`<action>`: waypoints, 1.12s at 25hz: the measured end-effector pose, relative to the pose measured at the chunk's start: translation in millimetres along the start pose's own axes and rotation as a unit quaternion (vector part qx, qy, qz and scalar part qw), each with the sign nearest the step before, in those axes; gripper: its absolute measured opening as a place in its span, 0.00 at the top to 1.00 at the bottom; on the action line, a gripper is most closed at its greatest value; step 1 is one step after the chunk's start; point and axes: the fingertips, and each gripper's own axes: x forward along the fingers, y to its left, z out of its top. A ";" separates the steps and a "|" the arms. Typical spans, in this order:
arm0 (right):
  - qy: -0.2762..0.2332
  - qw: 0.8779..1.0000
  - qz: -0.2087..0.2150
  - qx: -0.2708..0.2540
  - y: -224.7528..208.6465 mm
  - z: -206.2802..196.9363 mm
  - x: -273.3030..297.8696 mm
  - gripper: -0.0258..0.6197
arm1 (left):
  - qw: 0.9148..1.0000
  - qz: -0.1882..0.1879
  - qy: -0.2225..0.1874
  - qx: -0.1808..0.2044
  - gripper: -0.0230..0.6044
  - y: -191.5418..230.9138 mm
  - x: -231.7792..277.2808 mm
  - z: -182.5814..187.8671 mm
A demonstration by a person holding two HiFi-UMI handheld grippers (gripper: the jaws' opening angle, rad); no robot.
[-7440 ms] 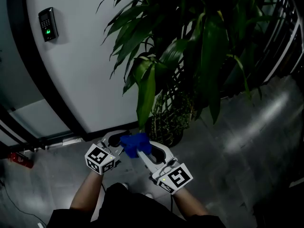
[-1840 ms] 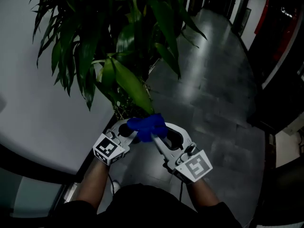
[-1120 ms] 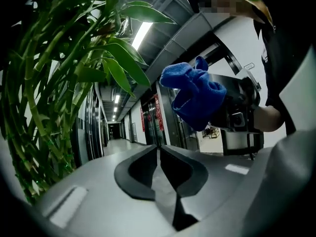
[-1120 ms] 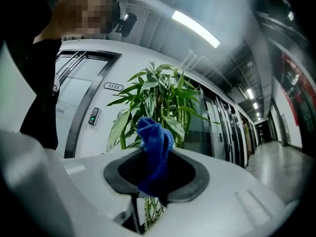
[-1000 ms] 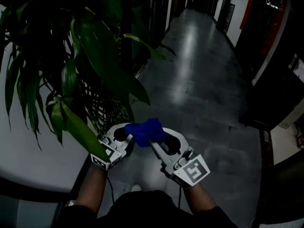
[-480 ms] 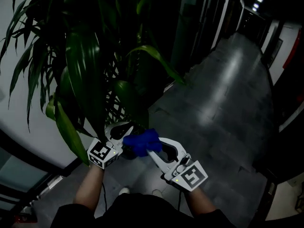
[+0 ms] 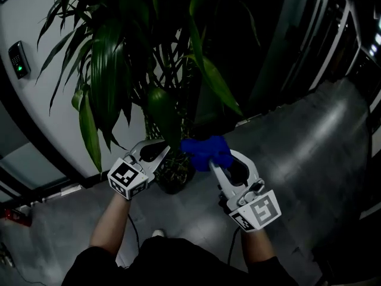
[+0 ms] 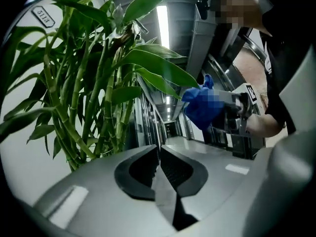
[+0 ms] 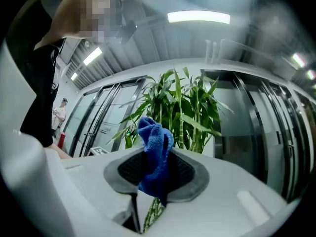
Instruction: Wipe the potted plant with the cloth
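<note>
- Dim corridor, grey tiled floor point(image 7: 309, 136). The potted plant point(image 7: 149, 70) stands by a white wall point(image 7: 36, 112), just ahead of me.
- Right tongs point(image 7: 213, 161) are clenched on the blue cloth point(image 7: 205, 149), raised near the lower leaves.
- Left tongs point(image 8: 159, 157) are closed and empty, beside the stems.
- Judgement: I see no cloth-to-leaf contact, so the wiping is yet to do.

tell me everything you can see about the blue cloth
The blue cloth looks like soft, fuzzy terry or microfibre, bunched into a crumpled wad. It is pinched between the pads of the right tongs, which are shut on it. A puffy fold stands above the pads and a short tail hangs below. It is held in the air close to the leaves of the potted plant; whether it touches one is unclear.
</note>
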 end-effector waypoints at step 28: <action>-0.127 0.989 0.065 -0.030 11.2 98.4 101.3 0.79 | 0.998 0.017 0.006 0.052 0.91 31.8 13.4 61.1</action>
